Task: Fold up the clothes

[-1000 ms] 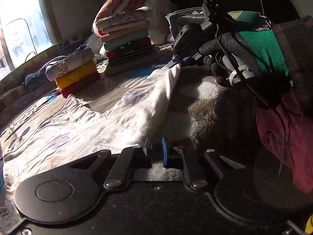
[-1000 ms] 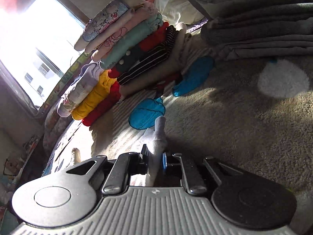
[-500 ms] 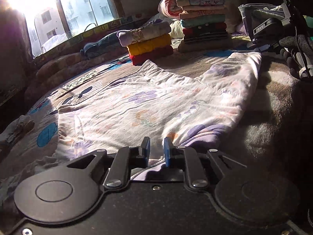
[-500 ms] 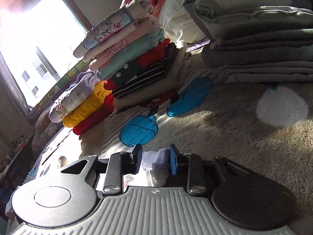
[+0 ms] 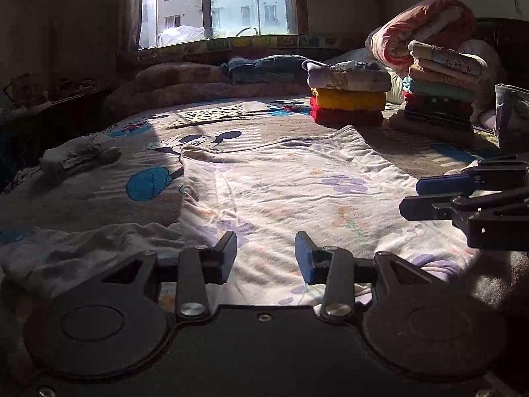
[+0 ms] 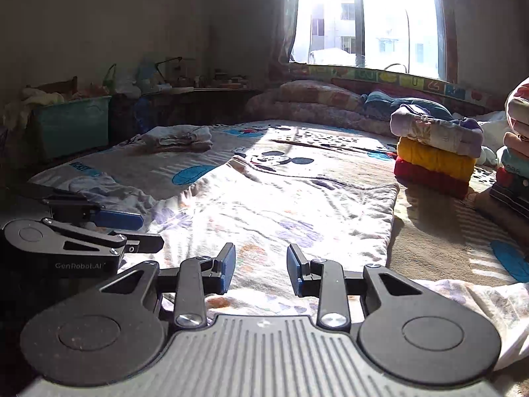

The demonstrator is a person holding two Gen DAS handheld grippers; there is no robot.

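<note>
Near hem of floral garment (image 5: 297,192) lying hidden under left gripper (image 5: 266,253) body below jaws; tall folded stack (image 6: 515,152) right of jaws running off frame edge; window (image 6: 363,20) ahead washing out

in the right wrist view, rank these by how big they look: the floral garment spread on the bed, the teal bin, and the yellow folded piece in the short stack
1. floral garment, by far the largest, though nearest the camera.
2. teal bin.
3. yellow folded piece, about as wide as the bin but thinner; the bin sits farther back, so this order is unsure.
</note>
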